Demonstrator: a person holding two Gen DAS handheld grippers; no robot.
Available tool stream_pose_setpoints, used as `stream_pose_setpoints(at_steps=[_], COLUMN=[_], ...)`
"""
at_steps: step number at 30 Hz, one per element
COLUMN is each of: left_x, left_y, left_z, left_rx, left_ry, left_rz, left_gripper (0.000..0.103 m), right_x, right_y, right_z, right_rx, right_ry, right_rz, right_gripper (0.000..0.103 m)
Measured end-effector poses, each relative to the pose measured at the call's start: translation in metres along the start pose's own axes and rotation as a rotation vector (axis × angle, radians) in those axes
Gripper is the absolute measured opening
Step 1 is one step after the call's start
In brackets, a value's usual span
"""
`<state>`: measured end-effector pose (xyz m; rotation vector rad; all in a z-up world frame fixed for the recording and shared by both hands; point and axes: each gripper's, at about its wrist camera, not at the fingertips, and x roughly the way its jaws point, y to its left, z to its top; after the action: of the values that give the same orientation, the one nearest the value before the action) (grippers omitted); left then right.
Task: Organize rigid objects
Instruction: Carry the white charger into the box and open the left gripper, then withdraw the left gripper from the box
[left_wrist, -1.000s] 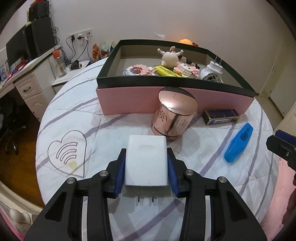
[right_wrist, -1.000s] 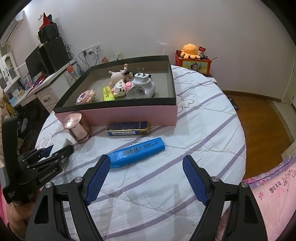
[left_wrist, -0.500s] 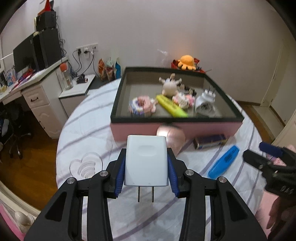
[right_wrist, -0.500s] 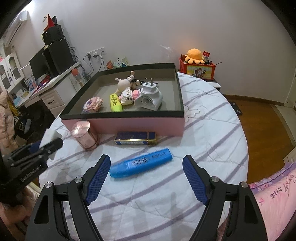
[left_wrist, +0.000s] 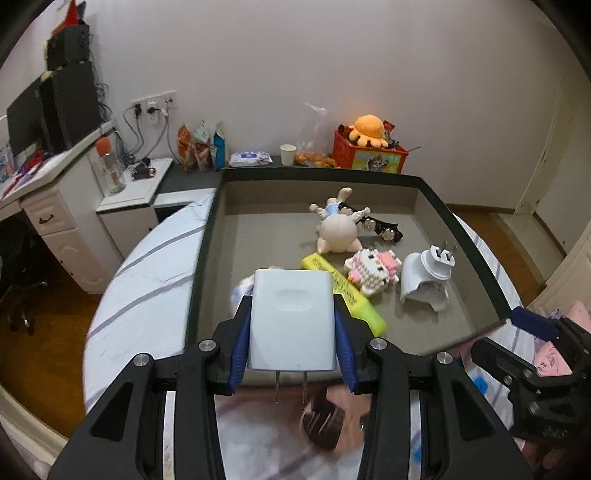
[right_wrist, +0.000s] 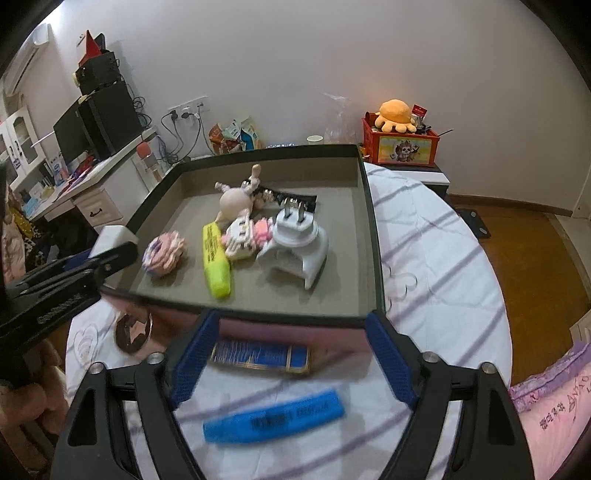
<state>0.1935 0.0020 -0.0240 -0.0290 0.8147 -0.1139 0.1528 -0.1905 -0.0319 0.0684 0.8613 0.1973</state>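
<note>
Left wrist view: the left gripper (left_wrist: 291, 345) has its jaws pinching a white charger (left_wrist: 291, 319) by its sides, the two prongs pointing back toward the camera. A second ago the charger hung low over the striped bed cover in front of the pink box (left_wrist: 391, 266); now it is raised above the box's near wall, so the grey inside of the box fills the view. In the box lie a yellow highlighter (left_wrist: 345, 295), a pixel-block cat (left_wrist: 373, 271), a white plug adapter (left_wrist: 424, 280), a pale doll figure (left_wrist: 338, 229) and a black hair clip (left_wrist: 380, 227). The copper tin (left_wrist: 325, 421), formerly ahead of the jaws, is now a blur beneath them. The right gripper (left_wrist: 532, 354) shows at the right edge, closer than before.

Right wrist view: the right gripper (right_wrist: 291, 358) has its jaws spread wide with nothing between them, as earlier. It has moved nearer the box (right_wrist: 371, 229), whose front wall now lies between the fingertips. The dark blue packet (right_wrist: 260, 356) lies just before that wall, and the blue highlighter (right_wrist: 275, 417), blurred, sits close below. The left gripper (right_wrist: 110, 249) reaches over the box's left corner with the charger (right_wrist: 112, 236).
</note>
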Motion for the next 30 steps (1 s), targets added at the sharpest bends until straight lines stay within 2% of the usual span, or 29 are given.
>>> stream_pose_setpoints(at_steps=[6,13,15,17,20,25,30], left_x=[0.035,0.059,0.06,0.058,0.049,0.028,-0.013], left_y=[-0.011,-0.018,-0.019,-0.017,-0.016,-0.014,-0.008], left_z=[0.018,0.015,0.015,0.014,0.014,0.012,0.002], left_rx=[-0.002,0.003,-0.002,-0.016,-0.02,-0.024,-0.043], left_ry=[0.042,0.1,0.097,0.088,0.058,0.022,-0.053], left_rz=[-0.038,-0.034,-0.016,-0.013,-0.002,0.002,-0.002], left_gripper=[0.041,0.044,0.051,0.077,0.093,0.098,0.1], right_x=[0.007,0.017,0.018,0.017,0.015,0.004,-0.018], right_y=[-0.003,-0.013,-0.015,-0.015,-0.016,-0.011,-0.002], right_z=[0.022,0.024,0.023,0.022,0.021,0.018,0.012], right_rx=[-0.012,0.014,0.017,0.015,0.019,0.015,0.004], right_ry=[-0.006,0.01,0.01,0.012,0.014,-0.001,-0.031], right_rz=[0.005,0.0,-0.003,-0.006,-0.006,-0.006,-0.008], right_gripper=[0.087,0.087,0.087,0.087,0.087,0.087,0.087])
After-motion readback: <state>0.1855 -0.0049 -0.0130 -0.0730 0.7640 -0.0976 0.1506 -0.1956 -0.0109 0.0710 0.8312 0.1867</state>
